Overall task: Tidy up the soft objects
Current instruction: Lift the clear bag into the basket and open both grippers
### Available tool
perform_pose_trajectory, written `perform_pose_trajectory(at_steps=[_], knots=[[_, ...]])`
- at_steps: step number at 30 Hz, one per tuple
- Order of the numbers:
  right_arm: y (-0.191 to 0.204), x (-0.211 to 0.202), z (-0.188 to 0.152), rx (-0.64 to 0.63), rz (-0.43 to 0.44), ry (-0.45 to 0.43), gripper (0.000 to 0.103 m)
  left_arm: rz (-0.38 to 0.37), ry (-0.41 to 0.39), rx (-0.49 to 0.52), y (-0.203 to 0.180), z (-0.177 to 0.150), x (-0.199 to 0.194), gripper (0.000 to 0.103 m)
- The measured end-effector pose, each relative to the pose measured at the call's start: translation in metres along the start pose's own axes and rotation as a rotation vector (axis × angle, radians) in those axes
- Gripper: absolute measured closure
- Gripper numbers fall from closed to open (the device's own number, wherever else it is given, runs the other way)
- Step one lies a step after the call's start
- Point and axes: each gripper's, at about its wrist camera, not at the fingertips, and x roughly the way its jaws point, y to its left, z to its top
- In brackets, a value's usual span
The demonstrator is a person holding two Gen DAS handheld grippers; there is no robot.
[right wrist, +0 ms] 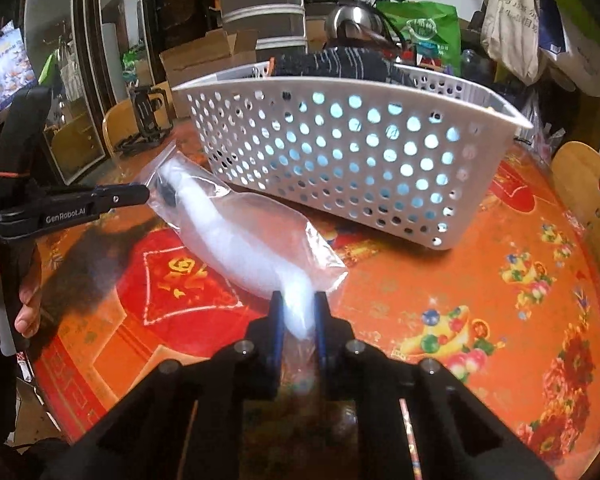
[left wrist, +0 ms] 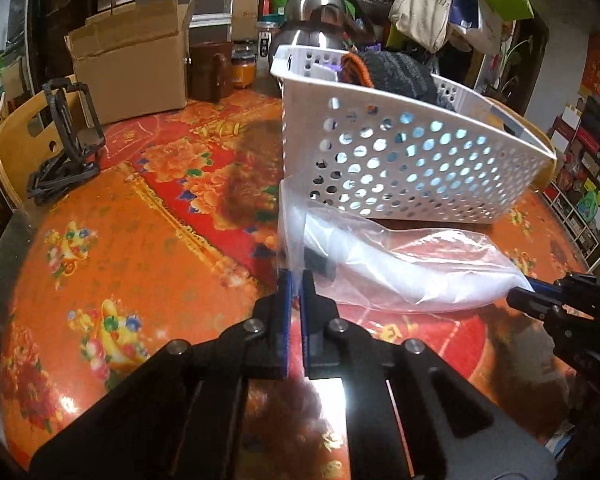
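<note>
A clear plastic bag (left wrist: 400, 268) with a white soft item inside lies along the table in front of a white perforated basket (left wrist: 412, 160). My left gripper (left wrist: 297, 280) is shut on the bag's left, open end. My right gripper (right wrist: 298, 312) is shut on the bag's (right wrist: 244, 236) other end; it also shows in the left wrist view (left wrist: 520, 294). The left gripper shows in the right wrist view (right wrist: 140, 194). The basket (right wrist: 340, 152) holds a dark knitted piece (left wrist: 396, 70) with an orange edge.
The table (left wrist: 140, 240) has an orange-red flowered cloth. A black folding stand (left wrist: 66, 140) stands at its left edge, a cardboard box (left wrist: 132, 64), jars and a steel kettle (left wrist: 316, 12) at the back. Wooden chairs (right wrist: 592, 200) flank the table.
</note>
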Motion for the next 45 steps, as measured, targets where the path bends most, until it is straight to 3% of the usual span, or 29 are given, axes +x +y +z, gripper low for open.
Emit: perform_pose_trajectory(at_steps=[13, 25, 30, 36, 43, 45], knots=[[-0.001, -0.032, 0.008, -0.002, -0.001, -0.083, 0.091, -0.009, -0.09, -0.035, -0.001, -0.01, -0.045, 0.1], [-0.005, -0.078, 0.027, -0.007, 0.004, -0.189, 0.091, -0.026, -0.186, 0.009, -0.019, 0.008, -0.101, 0.1], [-0.014, -0.102, 0.052, -0.017, -0.007, -0.239, 0.091, -0.058, -0.221, 0.012, -0.025, 0.039, -0.12, 0.1], [-0.035, -0.112, 0.103, -0.029, -0.065, -0.289, 0.091, -0.051, -0.281, 0.06, -0.044, 0.107, -0.13, 0.1], [-0.067, -0.098, 0.159, -0.03, -0.121, -0.304, 0.091, -0.037, -0.255, 0.072, -0.061, 0.173, -0.102, 0.1], [-0.077, -0.087, 0.165, -0.014, -0.124, -0.284, 0.091, 0.001, -0.25, 0.103, -0.07, 0.182, -0.088, 0.1]])
